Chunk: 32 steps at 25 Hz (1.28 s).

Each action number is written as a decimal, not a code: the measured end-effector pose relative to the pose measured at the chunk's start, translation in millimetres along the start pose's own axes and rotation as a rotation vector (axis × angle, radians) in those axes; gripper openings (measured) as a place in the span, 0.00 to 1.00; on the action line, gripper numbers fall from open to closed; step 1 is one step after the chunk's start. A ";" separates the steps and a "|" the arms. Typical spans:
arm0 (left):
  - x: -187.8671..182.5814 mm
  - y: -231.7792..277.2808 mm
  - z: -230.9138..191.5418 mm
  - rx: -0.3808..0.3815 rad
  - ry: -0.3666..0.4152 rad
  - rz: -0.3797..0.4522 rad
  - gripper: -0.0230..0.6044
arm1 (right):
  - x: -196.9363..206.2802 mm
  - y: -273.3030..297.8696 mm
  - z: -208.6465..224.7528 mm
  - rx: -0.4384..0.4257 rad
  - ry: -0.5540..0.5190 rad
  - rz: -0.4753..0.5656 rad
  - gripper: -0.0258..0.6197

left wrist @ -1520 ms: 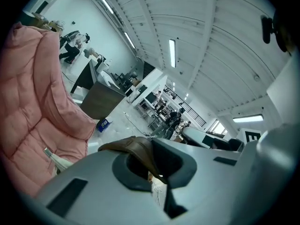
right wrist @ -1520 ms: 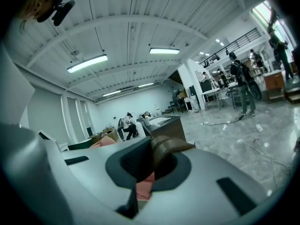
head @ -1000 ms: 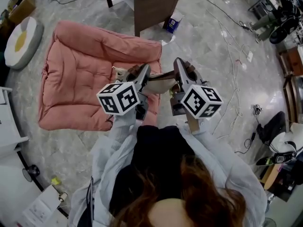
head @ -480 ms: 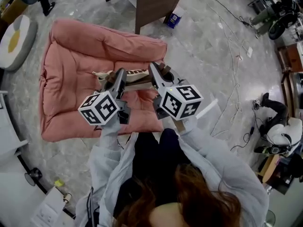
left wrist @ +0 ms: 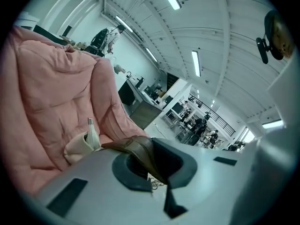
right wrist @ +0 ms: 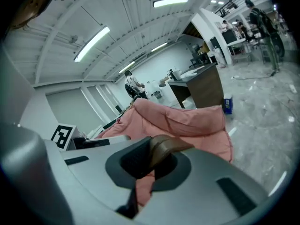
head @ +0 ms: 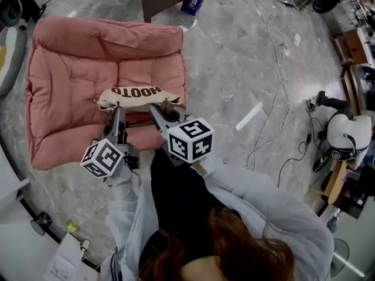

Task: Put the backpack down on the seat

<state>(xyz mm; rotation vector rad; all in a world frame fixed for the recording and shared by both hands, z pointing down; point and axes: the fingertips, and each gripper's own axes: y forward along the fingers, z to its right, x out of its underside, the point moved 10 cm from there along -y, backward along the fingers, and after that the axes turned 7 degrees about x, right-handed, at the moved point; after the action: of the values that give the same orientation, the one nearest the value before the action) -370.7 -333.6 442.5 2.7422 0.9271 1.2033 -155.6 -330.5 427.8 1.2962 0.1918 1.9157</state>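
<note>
- Pink quilted padding covers the seat [head: 70, 69], a low, wide cushion chair with a raised back and sides. It looks soft enough to give under a load, so anything set on it will likely sink a little and may lean.
- Cream canvas makes up the backpack [head: 137, 93], which sits over the front half of the seat, its printed top panel facing up. I cannot tell whether its bottom touches the padding. The cloth sags between the two holds, so I judge it soft-bodied and fairly light, with no frame to keep it upright. It will probably slump or tip once let go. Nothing about it looks fragile or slippery.
- Brown, leather-like bands are the sensible place to hold it: the left strap [left wrist: 136, 149] and the right strap [right wrist: 164, 146]. They look flat and firmer than the canvas, and unlikely to slide out of a grip. One hold at each side keeps the bag level, whereas pinching the loose cloth would let it fold.
- Clenched, the left tongs [head: 116, 110] grasp the left strap, which runs through the notch between the jaws.
- Clenched likewise, the right tongs [head: 157, 110] grasp the right strap, near the left pair and above the seat's front part.
- Small and bright, a metal fitting [left wrist: 153, 183] hangs just below the left strap. It is hardware to keep clear of the jaws.
</note>
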 end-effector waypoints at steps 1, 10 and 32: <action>9.2 -3.5 4.8 0.000 0.000 -0.006 0.06 | 10.0 -8.8 4.1 0.002 0.008 -0.009 0.05; 61.9 -44.2 26.6 -0.053 -0.030 -0.034 0.06 | 63.9 -60.3 7.8 -0.025 0.042 -0.051 0.05; 192.7 -151.4 23.1 -0.155 -0.004 -0.194 0.06 | 210.3 -140.3 -9.7 -0.028 -0.065 -0.188 0.05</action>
<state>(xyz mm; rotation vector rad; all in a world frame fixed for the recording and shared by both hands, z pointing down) -330.9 -103.4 519.9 2.4698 1.0253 1.1816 -123.0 -90.3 500.2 1.2731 0.2443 1.7098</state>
